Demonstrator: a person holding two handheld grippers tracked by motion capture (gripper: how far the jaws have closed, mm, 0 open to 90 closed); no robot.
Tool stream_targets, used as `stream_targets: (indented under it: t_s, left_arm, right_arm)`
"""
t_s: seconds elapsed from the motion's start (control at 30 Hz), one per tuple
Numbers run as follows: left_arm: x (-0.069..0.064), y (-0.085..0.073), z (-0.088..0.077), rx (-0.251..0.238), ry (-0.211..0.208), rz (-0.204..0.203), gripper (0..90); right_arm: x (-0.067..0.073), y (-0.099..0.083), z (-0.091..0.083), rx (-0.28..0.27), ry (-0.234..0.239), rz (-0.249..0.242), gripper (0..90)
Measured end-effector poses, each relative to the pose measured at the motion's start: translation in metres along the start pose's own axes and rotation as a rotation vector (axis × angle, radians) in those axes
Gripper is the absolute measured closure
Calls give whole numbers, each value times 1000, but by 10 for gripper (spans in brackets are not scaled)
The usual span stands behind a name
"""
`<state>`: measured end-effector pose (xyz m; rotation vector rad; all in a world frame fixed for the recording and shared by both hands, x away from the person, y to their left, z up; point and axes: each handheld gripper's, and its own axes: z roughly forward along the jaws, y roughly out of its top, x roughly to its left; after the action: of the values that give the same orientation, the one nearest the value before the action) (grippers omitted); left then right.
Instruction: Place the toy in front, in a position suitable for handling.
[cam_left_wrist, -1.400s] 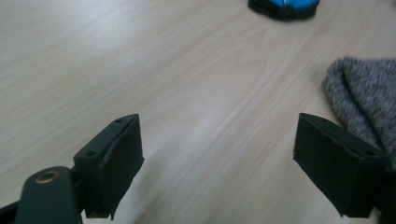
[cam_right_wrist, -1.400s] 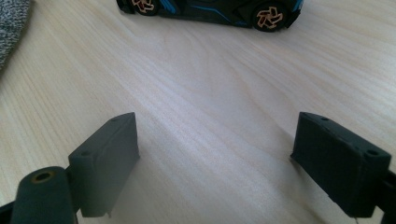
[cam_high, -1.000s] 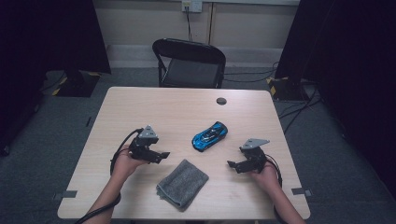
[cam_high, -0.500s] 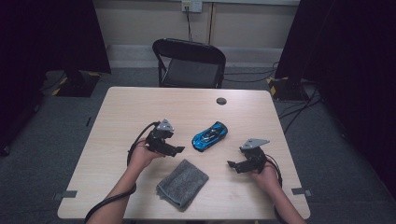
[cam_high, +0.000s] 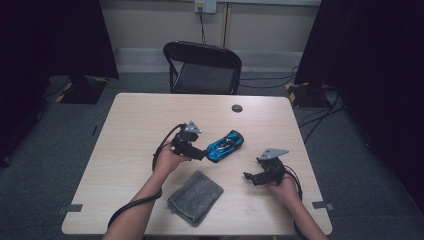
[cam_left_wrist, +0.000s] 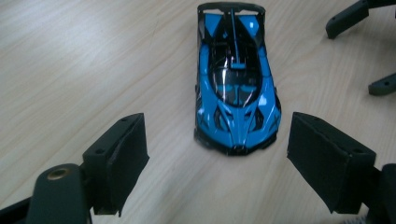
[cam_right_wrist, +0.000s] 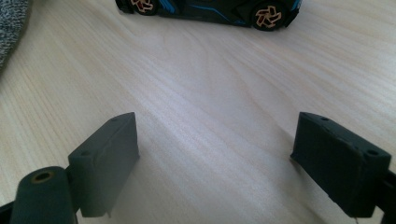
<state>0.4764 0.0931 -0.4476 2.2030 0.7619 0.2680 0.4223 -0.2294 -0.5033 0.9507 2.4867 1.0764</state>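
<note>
- Your left tool (cam_high: 204, 154) had its jaws apart with nothing between them, aimed at the near end of the glossy blue and black toy sports car (cam_high: 225, 145).
- That car sat on the pale wood-grain worktop (cam_high: 135, 130) close to its middle, nose toward 2 o'clock in the high view, all wheels down.
- In the left gripper view the car (cam_left_wrist: 237, 91) lay straight ahead along the tool's line, its near end just short of the pads (cam_left_wrist: 122, 158), not yet between them.
- To grip it well, I judge you needed to advance until the pads flanked the body's widest part, keep the jaws level with the flanks, then close squarely so the slick shell couldn't squirt out.
- Your right tool (cam_high: 255, 176) rested at 4 o'clock, jaws wide and empty, well apart from the car.
- Counted: one car, one folded grey fleece cloth (cam_high: 196, 195) at 6 o'clock, one small dark round disc (cam_high: 237, 108) at 1 o'clock, one black folding chair (cam_high: 202, 67) beyond the far edge.
</note>
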Motion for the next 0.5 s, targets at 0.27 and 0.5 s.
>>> stream_targets:
  t_s: [0.27,0.5]
  left_arm:
    - [-7,10,23,16,-14,-12,204]
    - [-13,20,45,11,-32,-11,200]
  right_arm:
    - [0,0,0,0,1,0,137]
    - [0,0,0,0,1,0,137]
